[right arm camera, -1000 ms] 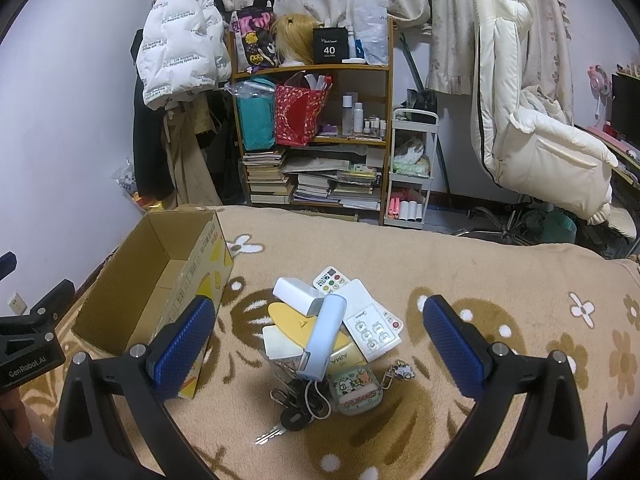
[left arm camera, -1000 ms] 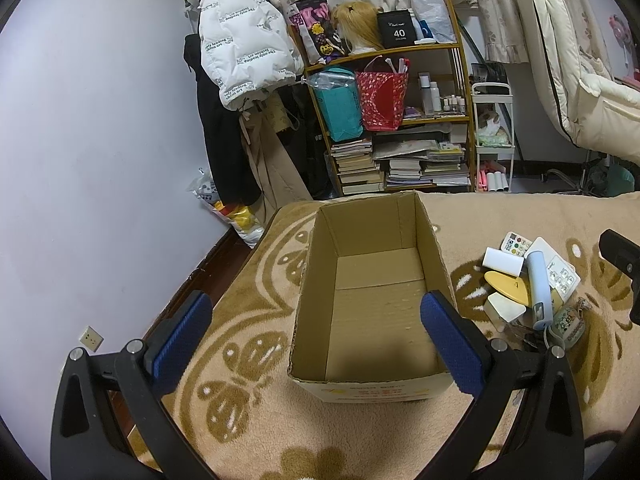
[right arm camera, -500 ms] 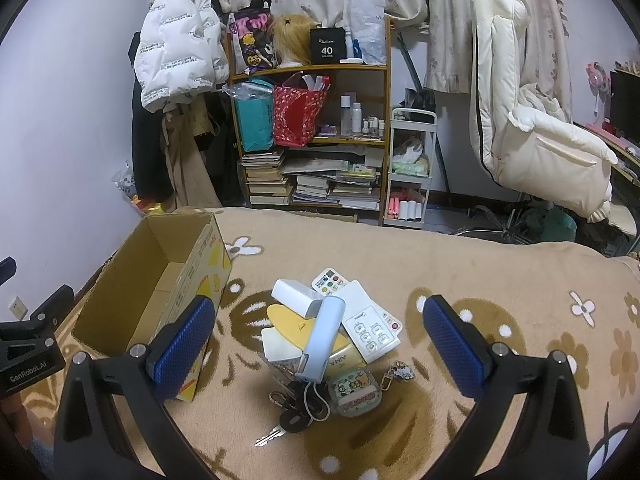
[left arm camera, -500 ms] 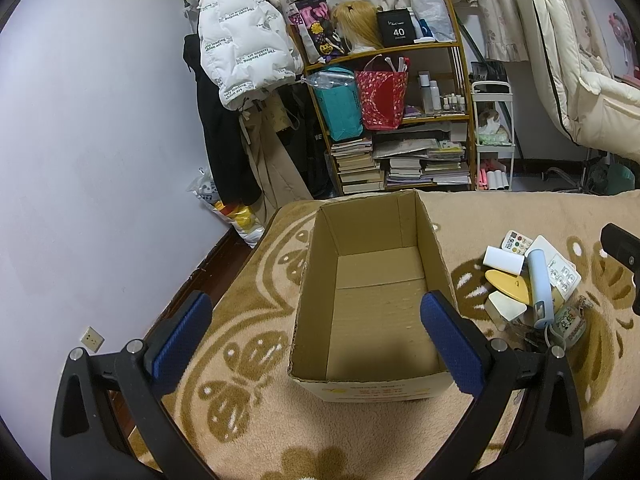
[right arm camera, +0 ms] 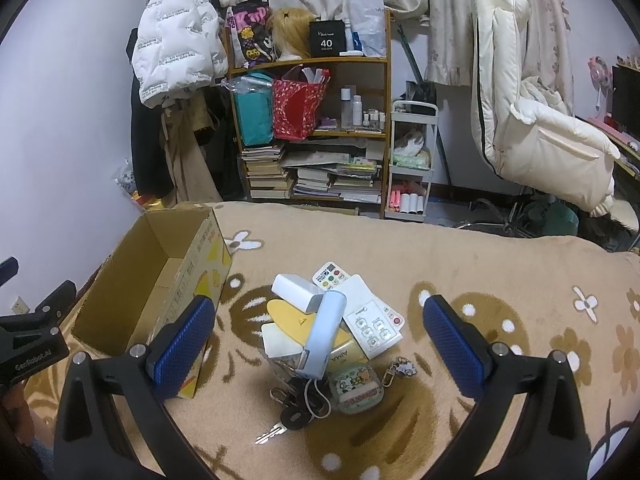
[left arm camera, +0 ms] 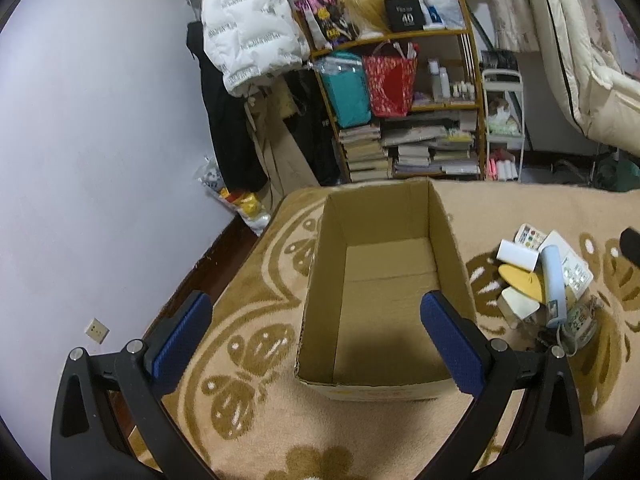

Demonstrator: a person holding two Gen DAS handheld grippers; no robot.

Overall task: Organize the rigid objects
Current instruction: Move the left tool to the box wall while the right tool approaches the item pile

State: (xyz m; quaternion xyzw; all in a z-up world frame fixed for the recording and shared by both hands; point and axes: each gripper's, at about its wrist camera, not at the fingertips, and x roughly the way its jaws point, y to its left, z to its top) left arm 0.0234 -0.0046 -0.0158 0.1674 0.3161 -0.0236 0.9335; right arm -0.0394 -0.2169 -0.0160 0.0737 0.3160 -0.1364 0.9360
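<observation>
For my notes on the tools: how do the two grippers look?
Both the left gripper and the right gripper have black plastic arms with silver rivets and two fingers with blue textured pads. White lettering marks the left gripper's body, seen in the right view.

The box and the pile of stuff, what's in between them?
Nothing but bare blanket. The right wrist view shows the patterned stretch between the box and the pile.
</observation>
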